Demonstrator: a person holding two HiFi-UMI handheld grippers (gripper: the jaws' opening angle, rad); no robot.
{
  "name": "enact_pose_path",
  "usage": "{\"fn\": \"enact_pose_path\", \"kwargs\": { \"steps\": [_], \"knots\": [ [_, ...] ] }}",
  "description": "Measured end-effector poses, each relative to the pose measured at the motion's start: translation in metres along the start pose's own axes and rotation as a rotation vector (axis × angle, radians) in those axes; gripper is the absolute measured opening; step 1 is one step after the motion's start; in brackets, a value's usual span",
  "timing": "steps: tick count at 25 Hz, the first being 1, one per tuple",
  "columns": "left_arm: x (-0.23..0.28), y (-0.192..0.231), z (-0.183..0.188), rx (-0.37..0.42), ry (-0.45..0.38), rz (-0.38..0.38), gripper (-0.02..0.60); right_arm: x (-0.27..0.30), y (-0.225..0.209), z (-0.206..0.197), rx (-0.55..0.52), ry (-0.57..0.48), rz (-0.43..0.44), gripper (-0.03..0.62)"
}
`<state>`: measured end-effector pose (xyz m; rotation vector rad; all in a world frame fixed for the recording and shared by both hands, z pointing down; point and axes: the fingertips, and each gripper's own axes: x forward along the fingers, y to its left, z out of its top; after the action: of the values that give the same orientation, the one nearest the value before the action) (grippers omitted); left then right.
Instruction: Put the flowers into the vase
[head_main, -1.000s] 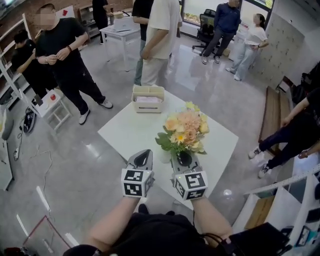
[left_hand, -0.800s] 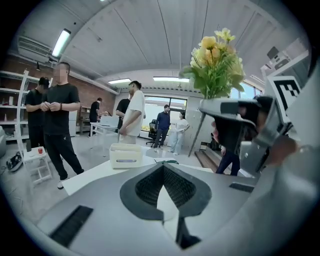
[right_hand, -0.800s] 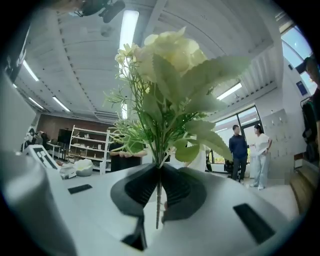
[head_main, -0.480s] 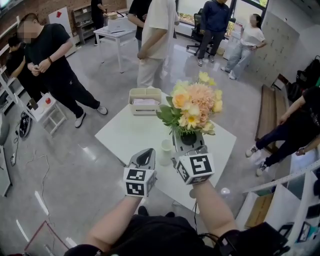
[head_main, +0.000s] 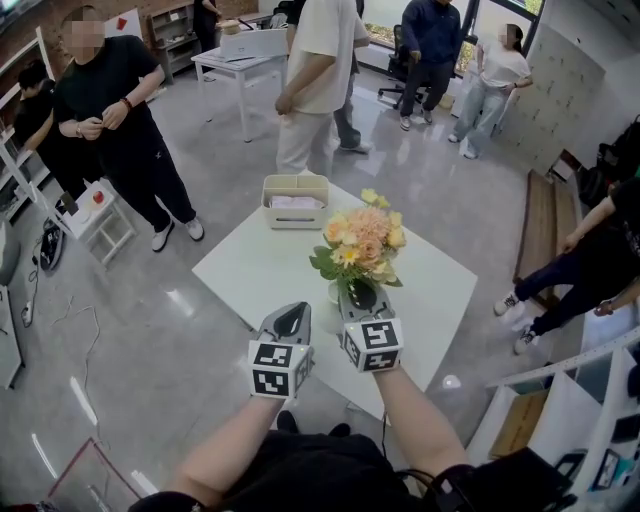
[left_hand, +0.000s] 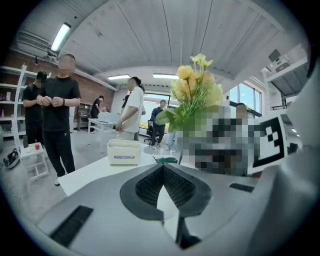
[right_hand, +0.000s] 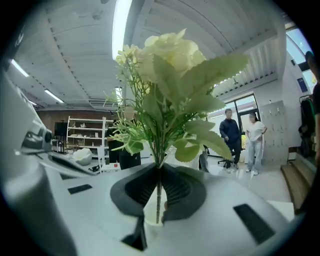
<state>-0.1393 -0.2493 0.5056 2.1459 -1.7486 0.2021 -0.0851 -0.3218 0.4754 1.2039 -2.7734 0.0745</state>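
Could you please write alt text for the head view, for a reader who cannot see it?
The right tool grips a bunch of peach and yellow flowers upright by a small white vase on a white table. The left tool is shut and empty; people stand around.

Cream bin (head_main: 296, 218), perhaps tissues, on white table (head_main: 250, 268)

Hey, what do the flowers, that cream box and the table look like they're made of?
Flowers: likely artificial, fabric or plastic; the leaves look matte and even, and the stem is a thin straight rod.
Cream box: probably matte plastic, judging by its smooth moulded walls and rounded corners.
Table: smooth white top with a faint sheen, laminate or painted board; the look leaves that open.
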Motion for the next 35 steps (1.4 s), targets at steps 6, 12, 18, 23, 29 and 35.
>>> {"fn": "enact_pose_path", "kwargs": {
  "steps": [6,12,18,23,29,35],
  "knots": [
    [0.0,0.003,-0.005,-0.011,0.01,0.006,0.003,0.004,0.001,-0.053,0.012,0.146,0.003,0.032],
    [0.002,0.003,-0.005,-0.017,0.007,0.007,0.003,0.007,0.002,-0.071,0.003,0.225,0.01,0.032],
    [0.002,0.004,-0.002,-0.022,0.001,0.002,0.003,0.012,0.003,-0.075,0.004,0.293,0.016,0.034],
    [0.002,0.002,0.001,-0.019,-0.01,-0.002,0.003,0.015,0.003,-0.076,-0.007,0.371,0.04,0.04],
    [0.0,0.004,0.002,-0.029,-0.017,0.002,0.003,0.015,0.002,-0.079,-0.049,0.463,0.056,0.058],
    [-0.002,0.007,0.003,-0.031,-0.02,0.005,0.003,0.012,0.004,-0.077,-0.067,0.483,0.048,0.064]
  ]
}}
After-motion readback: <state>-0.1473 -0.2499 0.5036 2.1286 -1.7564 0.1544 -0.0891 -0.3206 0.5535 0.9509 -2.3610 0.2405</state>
